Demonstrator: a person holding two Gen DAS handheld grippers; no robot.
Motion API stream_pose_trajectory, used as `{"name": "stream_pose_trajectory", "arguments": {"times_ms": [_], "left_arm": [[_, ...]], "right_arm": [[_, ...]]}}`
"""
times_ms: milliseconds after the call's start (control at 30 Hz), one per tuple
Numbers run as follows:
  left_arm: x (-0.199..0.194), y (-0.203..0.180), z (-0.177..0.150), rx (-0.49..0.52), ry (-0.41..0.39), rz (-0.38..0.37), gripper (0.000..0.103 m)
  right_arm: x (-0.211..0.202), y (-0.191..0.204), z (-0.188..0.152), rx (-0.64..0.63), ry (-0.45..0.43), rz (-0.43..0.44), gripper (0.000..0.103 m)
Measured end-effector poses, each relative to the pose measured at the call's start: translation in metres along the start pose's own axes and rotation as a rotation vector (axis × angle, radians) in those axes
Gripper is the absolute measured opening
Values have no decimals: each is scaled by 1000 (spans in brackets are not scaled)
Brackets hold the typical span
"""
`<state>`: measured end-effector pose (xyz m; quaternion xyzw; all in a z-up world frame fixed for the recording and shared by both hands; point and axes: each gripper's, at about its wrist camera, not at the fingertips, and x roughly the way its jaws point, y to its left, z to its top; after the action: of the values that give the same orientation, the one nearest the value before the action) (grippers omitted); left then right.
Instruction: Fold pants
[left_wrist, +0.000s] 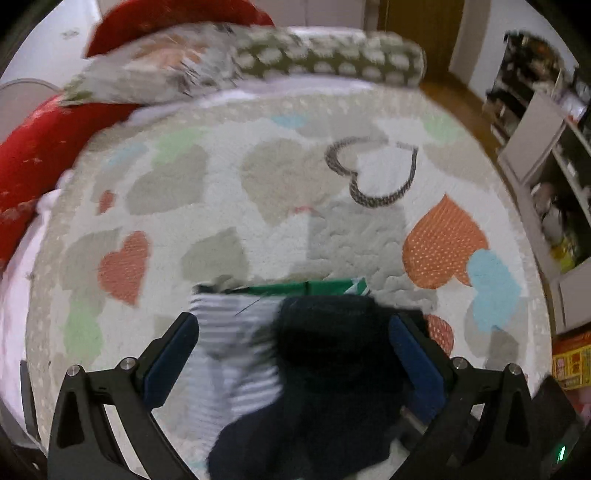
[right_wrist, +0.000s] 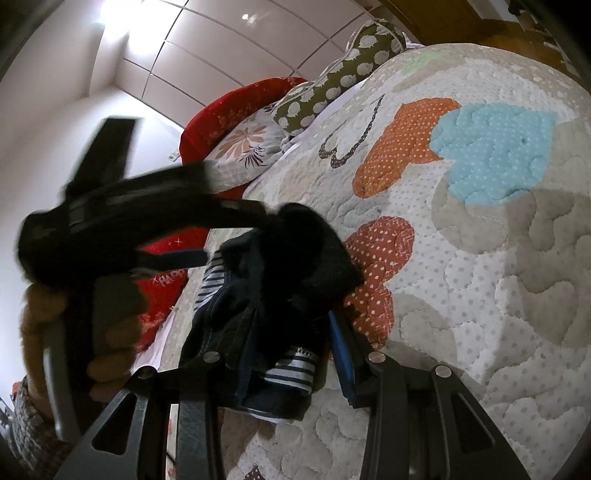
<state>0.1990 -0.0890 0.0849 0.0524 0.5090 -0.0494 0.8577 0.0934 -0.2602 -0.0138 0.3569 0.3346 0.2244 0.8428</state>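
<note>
Dark navy denim pants with grey-white striped lining (left_wrist: 325, 354) seen bunched above white quilted bed cover with coloured hearts (left_wrist: 258, 184). Left tool (left_wrist: 293, 332) spread wide, blue pads either side of bunched fabric; grip cannot be told. Right tool (right_wrist: 280, 354) shown with pants (right_wrist: 280, 266) between fingers, whether pinched cannot be told. Olive dotted bolster pillow (left_wrist: 332, 59) lies at far edge of bed cover.

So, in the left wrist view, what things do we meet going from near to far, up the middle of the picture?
Dark pants between the fingers of the left gripper → green item just past them → heart-patterned quilt → olive spotted bolster pillow along the far edge.
</note>
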Motion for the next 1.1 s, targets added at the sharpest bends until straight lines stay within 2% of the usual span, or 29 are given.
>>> {"name": "stream_pose_trajectory", "arguments": {"times_ms": [133, 200, 267, 333, 433, 533, 567, 667, 700, 733, 767, 800, 833, 867, 900, 967, 1000, 1100], "left_arm": [[-18, 10, -47, 32, -87, 91, 103], [-15, 15, -67, 43, -73, 91, 103], [-18, 23, -88, 19, -77, 52, 103], [-32, 32, -106, -12, -139, 38, 103], [-59, 38, -127, -38, -260, 67, 103], [-81, 42, -143, -55, -367, 128, 103], [-89, 44, -149, -56, -392, 149, 103], [-99, 57, -158, -69, -404, 164, 103], [-99, 64, -161, -82, -396, 166, 103], [-98, 71, -164, -98, -381, 170, 103], [-96, 79, -169, -120, -365, 170, 103], [-94, 85, -173, -138, -353, 165, 103], [-90, 94, -177, -167, -327, 152, 103], [-87, 101, -180, -193, -300, 135, 103], [-86, 105, -186, -212, -287, 121, 103], [-87, 116, -195, -254, -271, 80, 103], [-88, 118, -198, -259, -272, 74, 103], [-96, 125, -206, -253, -294, 81, 103]], "right_arm": [[-1, -2, 0, 12, -1, 8, 41], [-4, -2, -2, 12, -1, 7, 41], [-2, -2, -1, 13, -1, 6, 41], [-2, -2, 0, 15, 0, 3, 41], [-1, -1, -1, 11, 1, -16, 41], [-2, 8, -3, -11, 20, -116, 41], [-3, 15, -6, -35, 31, -174, 41], [-9, 34, -11, -107, 56, -333, 41], [-22, 44, -12, -103, 7, -397, 43], [-33, 53, -13, -102, -55, -414, 46], [-44, 63, -14, -115, -114, -400, 46], [-50, 80, -13, -155, -143, -350, 46], [-50, 91, -12, -184, -136, -303, 46], [-45, 102, -11, -205, -109, -240, 46], [-34, 110, -10, -201, -42, -135, 46], [-10, 113, -10, -146, 72, -10, 46], [8, 108, -12, -109, 136, 19, 46], [30, 72, -22, 2, 203, -68, 45]]}}
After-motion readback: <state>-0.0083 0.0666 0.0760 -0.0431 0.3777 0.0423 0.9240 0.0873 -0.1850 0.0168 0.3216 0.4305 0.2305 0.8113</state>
